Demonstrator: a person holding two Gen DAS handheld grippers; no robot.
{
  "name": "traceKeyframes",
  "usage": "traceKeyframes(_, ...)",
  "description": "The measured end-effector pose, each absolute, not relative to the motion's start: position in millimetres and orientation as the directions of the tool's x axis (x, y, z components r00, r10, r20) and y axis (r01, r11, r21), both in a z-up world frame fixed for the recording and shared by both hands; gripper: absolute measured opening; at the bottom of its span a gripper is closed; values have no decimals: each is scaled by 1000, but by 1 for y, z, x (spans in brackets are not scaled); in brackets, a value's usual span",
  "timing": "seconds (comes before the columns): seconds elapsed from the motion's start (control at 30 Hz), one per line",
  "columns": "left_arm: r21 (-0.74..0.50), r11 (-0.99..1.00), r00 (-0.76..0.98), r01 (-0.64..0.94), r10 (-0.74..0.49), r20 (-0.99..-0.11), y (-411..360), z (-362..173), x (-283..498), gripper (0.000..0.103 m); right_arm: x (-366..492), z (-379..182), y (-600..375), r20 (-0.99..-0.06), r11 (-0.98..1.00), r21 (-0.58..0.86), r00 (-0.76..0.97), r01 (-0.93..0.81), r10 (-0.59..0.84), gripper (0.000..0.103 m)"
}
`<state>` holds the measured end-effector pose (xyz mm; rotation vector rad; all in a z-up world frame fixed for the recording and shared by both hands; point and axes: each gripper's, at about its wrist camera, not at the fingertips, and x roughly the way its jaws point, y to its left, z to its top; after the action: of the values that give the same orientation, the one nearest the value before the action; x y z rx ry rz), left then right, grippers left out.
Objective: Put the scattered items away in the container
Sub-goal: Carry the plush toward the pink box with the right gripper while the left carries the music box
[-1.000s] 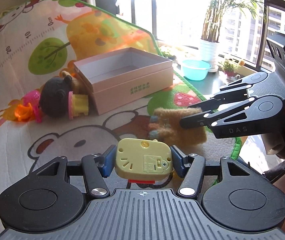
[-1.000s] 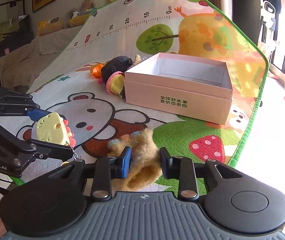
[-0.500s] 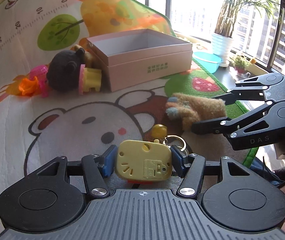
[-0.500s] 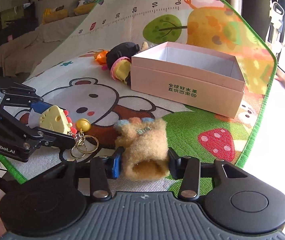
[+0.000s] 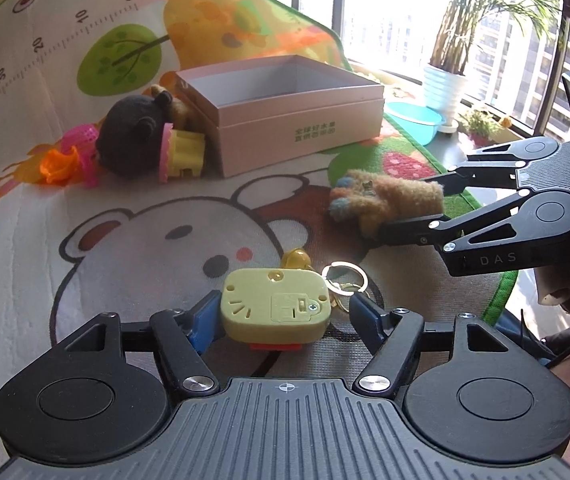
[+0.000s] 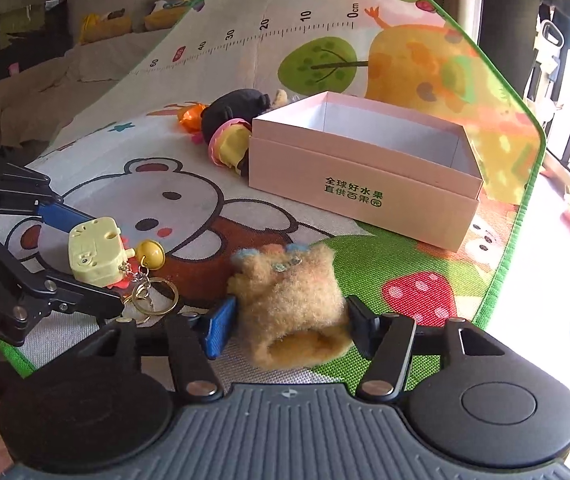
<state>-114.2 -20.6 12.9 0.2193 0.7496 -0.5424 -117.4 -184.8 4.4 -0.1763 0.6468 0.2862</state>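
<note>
A yellow keychain toy (image 5: pixel 275 306) with a bell and key rings (image 5: pixel 345 276) lies on the play mat between the fingers of my left gripper (image 5: pixel 283 314), which is open with a gap on the right side. It also shows in the right wrist view (image 6: pixel 95 250). A fuzzy tan plush (image 6: pixel 291 300) lies on the mat between the open fingers of my right gripper (image 6: pixel 291 320); it also shows in the left wrist view (image 5: pixel 389 198). The open pink box (image 6: pixel 365 172) stands beyond, empty as far as I can see.
A black plush doll (image 5: pixel 137 140) with a yellow skirt leans against the box's left side, with pink and orange toys (image 5: pixel 65 158) beside it. The mat's green edge (image 6: pixel 521 216) runs at the right. A potted plant (image 5: pixel 443 88) and a teal basin (image 5: pixel 415 116) stand by the window.
Both grippers have opened and let their toys down onto the mat. The keychain's bell and rings have come into view. Both cameras sit closer to the mat.
</note>
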Motion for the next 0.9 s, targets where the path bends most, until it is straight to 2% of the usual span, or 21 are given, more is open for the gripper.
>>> traceKeyframes(0.1, -5, 841, 594, 540, -385, -706, -23, 8, -109, 80, -112, 5, -185, -615, 941, -76, 758, -330, 217, 66)
traceKeyframes(0.2, -6, 842, 593, 539, -385, -707, -23, 8, -107, 80, -106, 6, -184, -621, 938, -59, 748, -343, 234, 64)
traceKeyframes(0.27, -9, 840, 592, 542, -390, -705, -23, 8, -107, 77, -103, 6, -184, -632, 937, -32, 734, -347, 250, 54)
traceKeyframes(0.3, -10, 839, 593, 544, -393, -702, -23, 9, -108, 71, -104, 6, -183, -633, 938, -27, 732, -346, 252, 50)
traceKeyframes(0.37, -17, 834, 590, 552, -404, -699, -23, 10, -110, 65, -105, 8, -183, -632, 942, -31, 737, -334, 241, 44)
traceKeyframes(0.5, -4, 828, 591, 561, -404, -699, -26, 12, -112, 64, -112, 13, -187, -632, 949, -6, 736, -315, 240, 31)
traceKeyframes(0.9, 63, 772, 625, 632, -461, -630, -50, 51, -130, 64, -152, 52, -203, -561, 952, 54, 779, -302, 279, 28)
